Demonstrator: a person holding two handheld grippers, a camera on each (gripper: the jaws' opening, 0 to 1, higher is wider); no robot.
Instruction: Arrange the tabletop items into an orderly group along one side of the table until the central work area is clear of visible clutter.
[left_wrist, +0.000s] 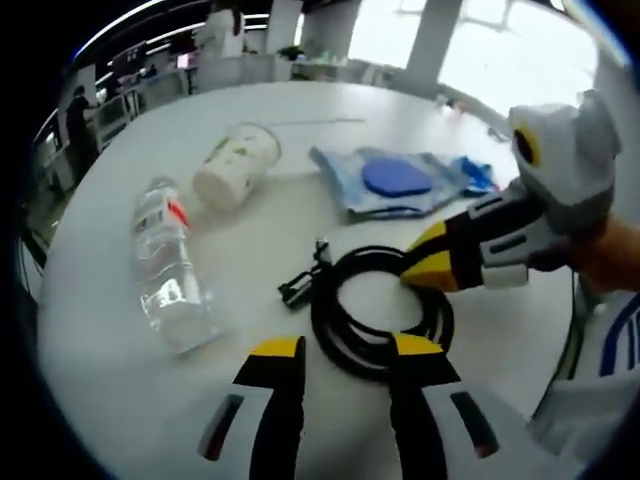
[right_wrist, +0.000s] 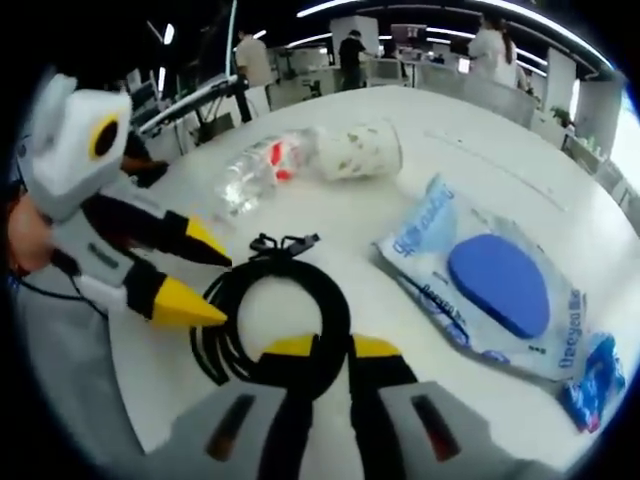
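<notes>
A coiled black cable (left_wrist: 380, 315) lies on the white table (left_wrist: 330, 100) just ahead of my left gripper (left_wrist: 345, 347), whose jaws stand open over the coil's near edge. My right gripper (left_wrist: 425, 258) reaches in from the right, with its yellow tips closed on the coil's far side. In the right gripper view, my right gripper (right_wrist: 333, 348) is shut on the cable (right_wrist: 280, 330). The left gripper (right_wrist: 205, 275) is open at the coil's left rim. A clear plastic bottle (left_wrist: 170, 270) and a paper cup (left_wrist: 238, 165) lie on their sides.
A blue packet with a round blue pad (left_wrist: 395, 180) lies beyond the cable, with a small blue wrapper (left_wrist: 475, 175) beside it. The bottle (right_wrist: 260, 170), cup (right_wrist: 360, 150) and packet (right_wrist: 490, 280) ring the cable. Desks and standing people fill the room behind.
</notes>
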